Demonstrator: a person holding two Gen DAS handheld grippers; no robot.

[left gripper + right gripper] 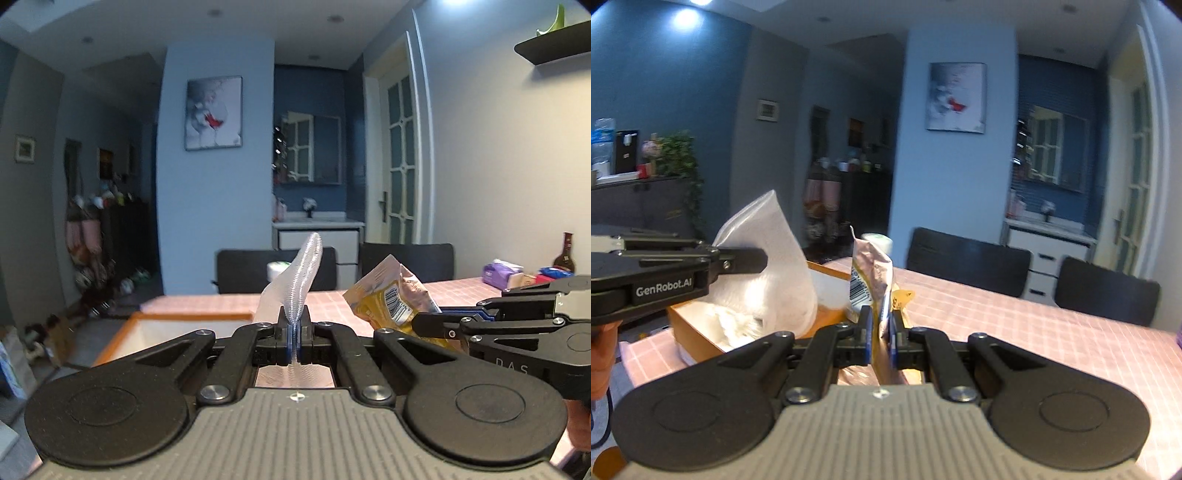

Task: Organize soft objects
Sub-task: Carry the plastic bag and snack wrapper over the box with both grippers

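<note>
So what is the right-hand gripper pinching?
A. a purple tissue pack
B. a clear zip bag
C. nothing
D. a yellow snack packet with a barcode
D: the right gripper is closed on the yellow snack packet, barcode showing; the clear zip bag is in the left gripper.

Clear zip bag (299,280), frosted and ribbed along its seal strip, pinched at that strip and standing up over the table edge; in the right wrist view, swollen into a pale teardrop (768,266) holding white stuffing, hanging just over the box. Yellow snack pouch (393,299), crinkled, silvery inside, barcode showing, lifted off the table and tilted, top edge up; seen edge-on in the right wrist view (871,273), clamped near its lower end. Orange-rimmed box (155,325), white inside, open, at the near corner of the table, more white soft stuff lying inside (735,325)
</note>
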